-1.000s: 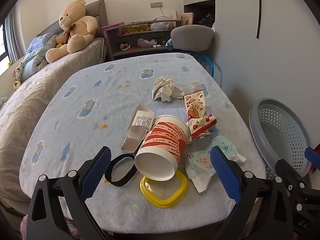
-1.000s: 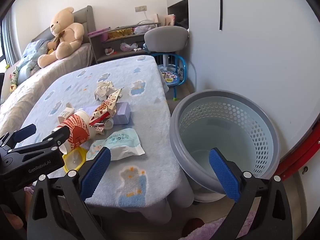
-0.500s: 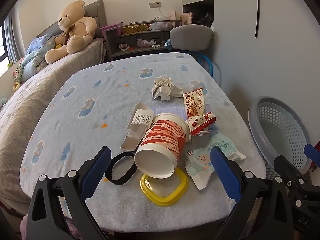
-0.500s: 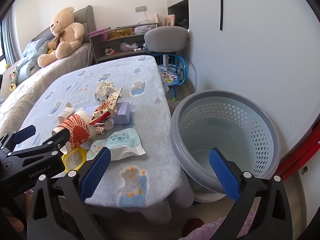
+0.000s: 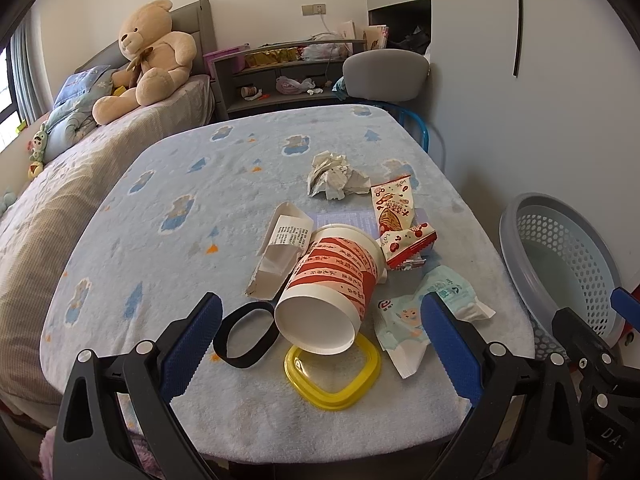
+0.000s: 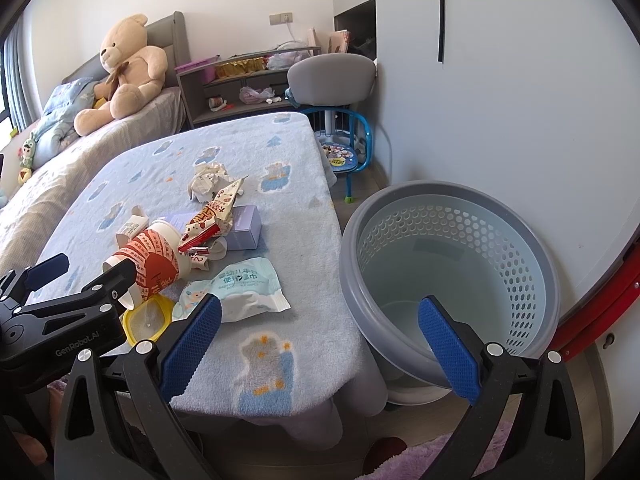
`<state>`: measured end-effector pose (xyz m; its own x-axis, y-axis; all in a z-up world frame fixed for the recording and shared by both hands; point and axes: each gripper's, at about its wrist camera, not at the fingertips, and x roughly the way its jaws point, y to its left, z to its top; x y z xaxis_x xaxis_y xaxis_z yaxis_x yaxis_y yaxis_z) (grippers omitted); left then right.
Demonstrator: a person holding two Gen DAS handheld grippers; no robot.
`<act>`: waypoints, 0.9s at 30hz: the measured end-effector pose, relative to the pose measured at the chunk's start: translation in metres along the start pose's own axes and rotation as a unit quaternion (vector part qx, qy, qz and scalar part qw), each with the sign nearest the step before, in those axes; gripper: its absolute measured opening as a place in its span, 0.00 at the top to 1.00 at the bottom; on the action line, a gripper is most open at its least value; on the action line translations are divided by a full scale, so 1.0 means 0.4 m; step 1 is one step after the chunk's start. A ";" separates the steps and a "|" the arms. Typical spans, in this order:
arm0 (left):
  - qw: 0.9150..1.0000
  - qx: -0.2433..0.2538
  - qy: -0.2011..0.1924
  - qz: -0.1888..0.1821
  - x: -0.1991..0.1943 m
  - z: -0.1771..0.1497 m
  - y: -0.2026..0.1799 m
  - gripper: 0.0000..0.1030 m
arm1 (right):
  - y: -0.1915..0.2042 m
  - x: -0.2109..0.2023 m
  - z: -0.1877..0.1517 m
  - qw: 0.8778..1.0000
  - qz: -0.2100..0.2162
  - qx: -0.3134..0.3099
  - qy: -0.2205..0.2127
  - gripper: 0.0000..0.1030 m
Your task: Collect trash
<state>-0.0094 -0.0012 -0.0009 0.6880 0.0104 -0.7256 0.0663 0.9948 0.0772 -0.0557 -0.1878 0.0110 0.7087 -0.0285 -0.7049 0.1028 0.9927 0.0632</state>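
The left gripper (image 5: 318, 344) stands wide open with nothing between its blue pads, low over the near edge of the table (image 5: 160, 200); just ahead of it a red-and-white paper cup (image 5: 332, 284) lies on its side, its open mouth turned toward the camera and resting partly over a yellow lid ring (image 5: 332, 376); a black band (image 5: 244, 334) lies touching the cup's left side, and a torn white carton (image 5: 282, 254) sits behind that. To the cup's right lies a pale blue wet-wipe packet (image 5: 424, 312); behind it a red-and-white snack wrapper (image 5: 396, 220) leans over a lilac box (image 6: 244, 226), though how much of the box the wrapper covers is hard to judge; farther back is a crumpled paper ball (image 5: 336, 176).

The right gripper (image 6: 320, 348) is also spread wide and empty, held off the table's right corner; its right pad hangs over the mouth of a grey perforated basket (image 6: 452, 280) that stands on the floor just beside the table; the basket looks empty; beyond it, a small blue chair (image 6: 344, 148); a teddy bear (image 6: 124, 68) sits on the bed (image 6: 60, 168) at the far left.
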 end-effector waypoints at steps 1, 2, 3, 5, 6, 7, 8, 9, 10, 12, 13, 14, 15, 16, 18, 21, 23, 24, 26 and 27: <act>1.000 0.000 0.000 0.000 0.000 0.000 0.000 0.08 | 0.000 0.000 0.000 1.000 0.000 0.000 0.000 0.06; 1.000 0.000 0.000 0.000 0.000 -0.001 0.001 0.08 | 0.000 0.000 0.000 1.000 0.000 0.001 0.000 0.06; 1.000 0.000 0.000 0.000 -0.001 -0.001 0.001 0.08 | -0.001 0.000 0.000 1.000 0.001 0.001 0.000 0.06; 1.000 0.000 0.000 0.000 -0.002 -0.002 0.003 0.08 | 0.000 0.000 0.000 1.000 0.000 0.000 0.000 0.06; 1.000 0.000 0.000 0.001 -0.002 -0.002 0.003 0.08 | 0.000 0.000 0.000 1.000 0.000 0.000 0.001 0.06; 1.000 0.000 0.000 0.001 -0.003 -0.002 0.004 0.08 | 0.000 -0.001 0.000 1.000 0.000 0.000 0.000 0.06; 1.000 0.000 0.000 0.000 -0.004 -0.003 0.005 0.08 | 0.000 0.000 0.000 1.000 0.000 0.000 0.000 0.06; 1.000 0.000 0.000 0.000 -0.004 -0.003 0.006 0.08 | 0.000 0.000 0.000 1.000 0.000 0.000 0.000 0.06; 1.000 0.000 0.000 0.000 0.000 -0.003 0.003 0.08 | 0.000 0.000 0.000 1.000 0.000 0.000 0.000 0.06; 1.000 0.000 0.000 0.000 0.000 -0.001 0.001 0.08 | -0.001 0.000 0.001 1.000 0.000 0.001 0.000 0.06; 1.000 0.000 0.000 0.000 -0.001 -0.002 0.001 0.08 | -0.001 -0.001 0.001 1.000 0.000 0.000 -0.001 0.06; 1.000 0.001 0.000 0.000 -0.001 -0.002 0.002 0.08 | -0.001 -0.001 0.001 1.000 0.000 0.000 -0.001 0.06; 1.000 0.001 0.000 0.000 -0.002 -0.003 0.002 0.08 | -0.001 -0.001 0.001 1.000 0.000 0.000 -0.001 0.06; 1.000 0.001 0.000 0.000 -0.003 -0.003 0.003 0.08 | -0.002 -0.001 0.001 1.000 0.000 0.000 -0.001 0.06; 1.000 0.001 0.000 0.000 -0.004 -0.005 0.004 0.08 | -0.002 -0.001 0.001 1.000 0.000 0.000 -0.001 0.06; 1.000 0.000 0.000 0.000 0.000 0.000 0.001 0.08 | -0.003 -0.001 0.002 1.000 0.000 0.000 -0.001 0.06; 1.000 0.000 0.000 0.000 0.000 -0.001 0.002 0.08 | -0.003 -0.001 0.002 1.000 0.000 0.000 -0.001 0.06; 1.000 0.000 0.000 0.000 0.000 0.000 0.000 0.08 | -0.003 -0.001 0.002 1.000 0.000 0.000 -0.001 0.06; 1.000 0.000 0.000 0.000 0.000 0.000 0.000 0.08 | -0.003 -0.002 0.002 1.000 0.000 0.000 -0.001 0.06; 1.000 0.000 0.000 0.000 0.000 0.000 0.000 0.08 | -0.004 -0.002 0.002 1.000 0.000 0.000 -0.001 0.06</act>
<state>-0.0095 -0.0011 -0.0008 0.6881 0.0106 -0.7255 0.0667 0.9947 0.0778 -0.0558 -0.1895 0.0119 0.7101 -0.0296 -0.7035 0.1036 0.9926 0.0627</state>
